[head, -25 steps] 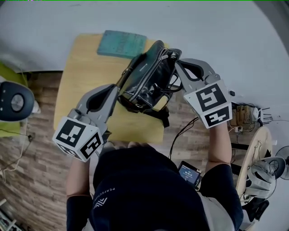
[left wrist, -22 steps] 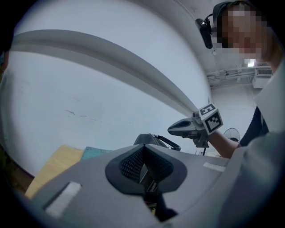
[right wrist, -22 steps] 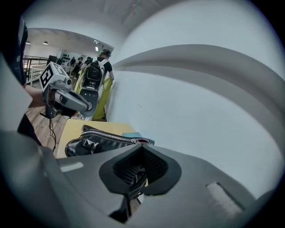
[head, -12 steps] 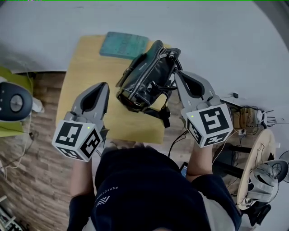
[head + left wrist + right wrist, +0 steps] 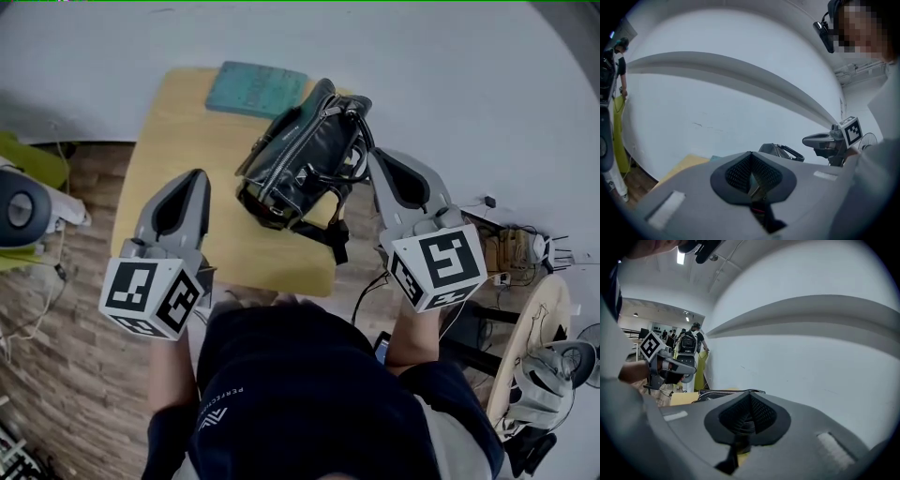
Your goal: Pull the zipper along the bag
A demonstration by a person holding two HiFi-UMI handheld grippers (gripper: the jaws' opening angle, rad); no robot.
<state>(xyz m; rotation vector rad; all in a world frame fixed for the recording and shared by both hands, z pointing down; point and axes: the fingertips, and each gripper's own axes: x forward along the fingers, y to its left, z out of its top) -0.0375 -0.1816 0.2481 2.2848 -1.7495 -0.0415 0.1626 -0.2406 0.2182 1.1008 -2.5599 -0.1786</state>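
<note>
A black leather bag [image 5: 302, 161] lies on the small wooden table [image 5: 178, 131], its silver zipper [image 5: 289, 155] running along the top and a strap [image 5: 334, 240] hanging over the near edge. My left gripper [image 5: 194, 180] is shut with nothing in it, a hand's width left of the bag. At the bag's right side, close by the handles, my right gripper [image 5: 373, 156] is also shut, and I see nothing between its pads. The left gripper view shows the bag [image 5: 780, 151] past the shut jaws; in the right gripper view the bag [image 5: 717, 393] lies to their left.
A teal book [image 5: 255, 89] lies at the table's far edge against the white wall. Wooden floor surrounds the table. Cables, a power strip [image 5: 511, 246] and a round wooden stand [image 5: 530, 328] are at the right; a green object [image 5: 23, 155] is at the left.
My left gripper has come off the bag's near-left end and moved left. The right gripper has pulled back a little and rolled. The bag has settled slightly lower.
</note>
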